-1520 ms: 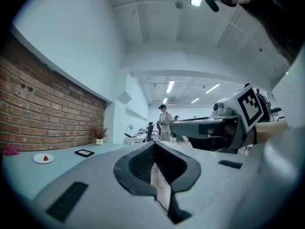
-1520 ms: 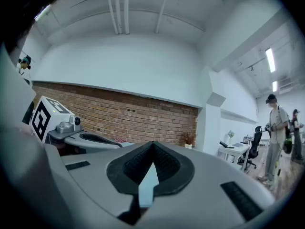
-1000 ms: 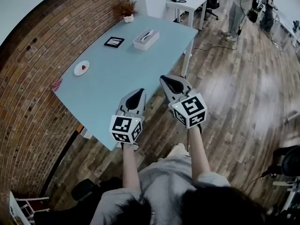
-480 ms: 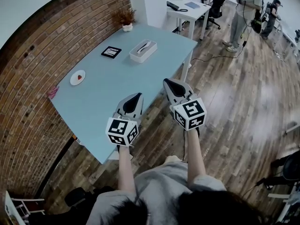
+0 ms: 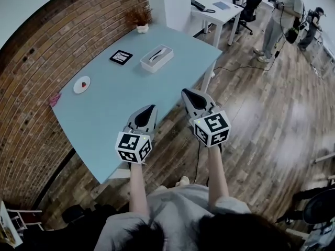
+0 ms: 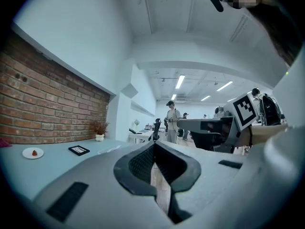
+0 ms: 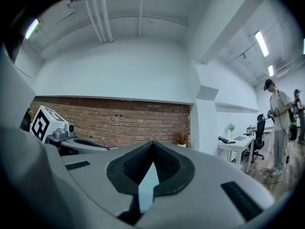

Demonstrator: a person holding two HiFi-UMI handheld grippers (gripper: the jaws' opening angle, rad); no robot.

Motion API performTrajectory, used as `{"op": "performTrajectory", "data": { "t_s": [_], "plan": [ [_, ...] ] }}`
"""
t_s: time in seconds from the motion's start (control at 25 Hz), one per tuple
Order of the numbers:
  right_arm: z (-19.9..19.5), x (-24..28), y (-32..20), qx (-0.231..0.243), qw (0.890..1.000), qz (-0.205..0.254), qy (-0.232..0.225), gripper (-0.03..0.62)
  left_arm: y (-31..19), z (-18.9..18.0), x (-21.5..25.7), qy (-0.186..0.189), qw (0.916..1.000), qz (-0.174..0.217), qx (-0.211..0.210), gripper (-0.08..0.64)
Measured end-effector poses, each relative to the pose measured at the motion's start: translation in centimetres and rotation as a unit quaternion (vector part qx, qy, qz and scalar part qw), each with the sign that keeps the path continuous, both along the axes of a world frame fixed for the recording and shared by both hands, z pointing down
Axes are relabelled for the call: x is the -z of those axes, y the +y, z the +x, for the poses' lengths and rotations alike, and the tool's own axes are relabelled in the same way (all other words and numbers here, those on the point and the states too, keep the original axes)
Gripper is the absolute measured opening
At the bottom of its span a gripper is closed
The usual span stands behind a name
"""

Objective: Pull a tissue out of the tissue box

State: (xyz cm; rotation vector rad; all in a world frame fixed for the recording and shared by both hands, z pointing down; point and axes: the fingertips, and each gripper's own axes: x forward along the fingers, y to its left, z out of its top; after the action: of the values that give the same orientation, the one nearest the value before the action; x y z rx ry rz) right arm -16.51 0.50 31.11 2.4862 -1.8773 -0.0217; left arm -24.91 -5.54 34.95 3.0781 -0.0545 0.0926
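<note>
Both jaws are closed with nothing between them: the left hand-held gripper (image 5: 149,109) has its tips pressed together in its own view (image 6: 153,145), and so does the right hand-held gripper (image 7: 152,143), which sits at frame centre in the head view (image 5: 188,92). Both hover over the near edge of the pale blue surface (image 5: 125,101), level with each other and a little apart.

The tissue box (image 5: 157,58) lies in the upper middle of the frame, well apart from both grippers. Since a second ago it has slid down and left in the picture, as have the black card (image 5: 121,57) and the plate (image 5: 81,84) at the left. The potted plant (image 5: 141,20) and the standing person (image 5: 282,14) at upper right now show more fully, while the grippers hold almost the same place in the frame.
</note>
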Motion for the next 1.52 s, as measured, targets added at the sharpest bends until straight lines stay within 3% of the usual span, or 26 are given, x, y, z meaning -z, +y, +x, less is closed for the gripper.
{"op": "performTrajectory", "data": {
  "t_s": [0.4, 0.6, 0.72, 0.88, 1.08, 1.52],
  "plan": [
    [2.8, -2.4, -0.4, 0.037, 0.999, -0.014, -0.013, 0.0, 0.0, 3.2, -1.7, -0.003, 0.9988, -0.032, 0.037, 0.003],
    [4.8, -3.1, -1.5, 0.048, 0.998, -0.028, -0.016, 0.0, 0.6, 5.7, -2.3, -0.016, 0.9992, -0.034, 0.016, 0.003],
    [6.0, -3.3, -2.6, 0.051, 0.998, -0.02, -0.02, 0.0, -0.1, 6.8, -3.5, -0.03, 0.9988, -0.028, 0.025, 0.003],
    [8.2, -4.0, -4.1, 0.045, 0.998, -0.026, -0.018, 0.0, -0.7, 8.8, -4.6, -0.03, 0.998, -0.054, 0.018, 0.003],
    [9.9, -5.2, -7.3, 0.079, 0.995, -0.059, 0.003, 0.0, -3.8, 12.1, -5.6, -0.028, 0.9971, -0.059, 0.038, 0.003],
    [17.2, -6.6, -13.8, 0.106, 0.99, -0.095, 0.018, 0.0, -8.3, 20.8, -7.5, -0.057, 0.9953, -0.073, 0.028, 0.003]
  ]
}}
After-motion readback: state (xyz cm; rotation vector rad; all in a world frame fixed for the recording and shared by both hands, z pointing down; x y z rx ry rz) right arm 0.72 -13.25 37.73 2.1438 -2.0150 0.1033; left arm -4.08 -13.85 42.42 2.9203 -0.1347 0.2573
